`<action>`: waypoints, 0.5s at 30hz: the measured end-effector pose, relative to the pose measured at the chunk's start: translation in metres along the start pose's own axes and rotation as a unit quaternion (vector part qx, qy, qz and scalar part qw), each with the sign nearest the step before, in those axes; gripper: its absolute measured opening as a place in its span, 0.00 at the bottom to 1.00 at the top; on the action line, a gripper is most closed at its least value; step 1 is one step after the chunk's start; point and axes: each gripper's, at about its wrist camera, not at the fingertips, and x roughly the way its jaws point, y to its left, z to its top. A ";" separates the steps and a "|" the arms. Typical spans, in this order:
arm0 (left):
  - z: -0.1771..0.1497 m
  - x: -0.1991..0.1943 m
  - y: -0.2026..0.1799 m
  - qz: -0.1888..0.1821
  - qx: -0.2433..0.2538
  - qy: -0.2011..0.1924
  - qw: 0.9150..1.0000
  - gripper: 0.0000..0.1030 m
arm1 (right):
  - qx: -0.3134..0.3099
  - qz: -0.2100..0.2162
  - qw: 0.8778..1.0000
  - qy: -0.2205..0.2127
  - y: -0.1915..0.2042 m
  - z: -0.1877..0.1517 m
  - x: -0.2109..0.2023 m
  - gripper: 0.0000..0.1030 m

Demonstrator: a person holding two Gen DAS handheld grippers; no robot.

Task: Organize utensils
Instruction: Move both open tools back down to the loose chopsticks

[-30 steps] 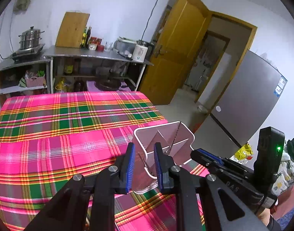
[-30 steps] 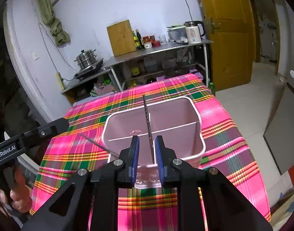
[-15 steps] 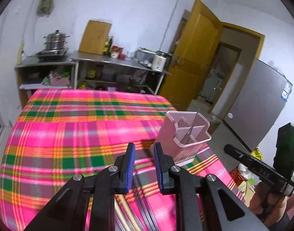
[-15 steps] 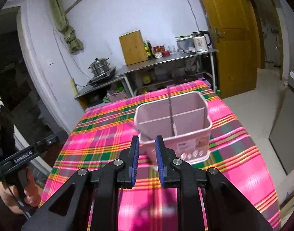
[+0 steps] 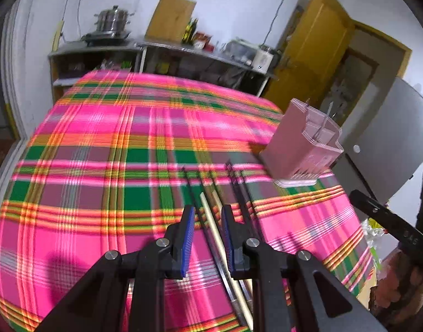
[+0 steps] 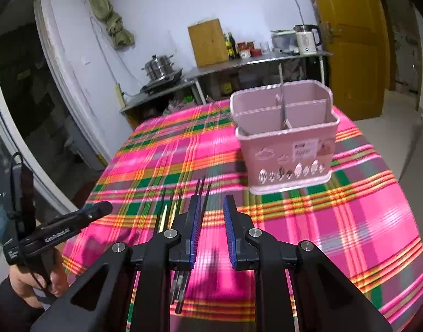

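1. While your left gripper (image 5: 207, 228) hangs with fingers apart and empty, the pale wooden chopstick (image 5: 211, 225) lies lengthwise between them, among dark slim ones (image 5: 236, 191) on the plaid-clothed bench (image 5: 100, 166).
2. Your right gripper (image 6: 212, 222) is likewise apart, empty; the pink plastic divided caddy (image 6: 287, 149) stands ahead, already holding thin metal utensils (image 6: 281, 96).

Pink plaid and a pale pink caddy

The tablecloth (image 6: 335, 221) is hot-pink plaid crossed by green, orange and yellow bands. The utensil caddy (image 6: 287, 149) is pale pink with white leaf-like motifs along its base. The chopsticks (image 5: 211, 221) are black or pale wood. Both black grippers carry blue pads (image 5: 187, 238). The door (image 6: 352, 41) is yellow-brown.
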 end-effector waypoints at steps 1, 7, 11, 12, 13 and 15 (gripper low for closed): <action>-0.003 0.006 0.002 0.003 -0.004 0.008 1.000 0.19 | -0.002 0.000 1.000 0.005 0.001 -0.003 0.003 0.17; -0.012 0.039 0.004 0.015 -0.011 0.041 0.999 0.19 | -0.014 0.000 0.999 0.033 0.008 -0.015 0.022 0.17; -0.013 0.058 0.003 0.020 -0.017 0.056 0.998 0.19 | -0.016 -0.001 0.999 0.047 0.007 -0.020 0.033 0.17; -0.013 0.061 0.002 0.019 -0.016 0.057 0.998 0.19 | -0.015 -0.001 0.999 0.050 0.007 -0.021 0.035 0.17; -0.013 0.064 0.002 0.021 -0.014 0.058 0.998 0.19 | -0.014 -0.001 0.998 0.053 0.006 -0.021 0.038 0.17; -0.013 0.068 -0.001 0.026 -0.009 0.060 0.998 0.19 | -0.014 -0.003 0.998 0.059 0.005 -0.023 0.043 0.17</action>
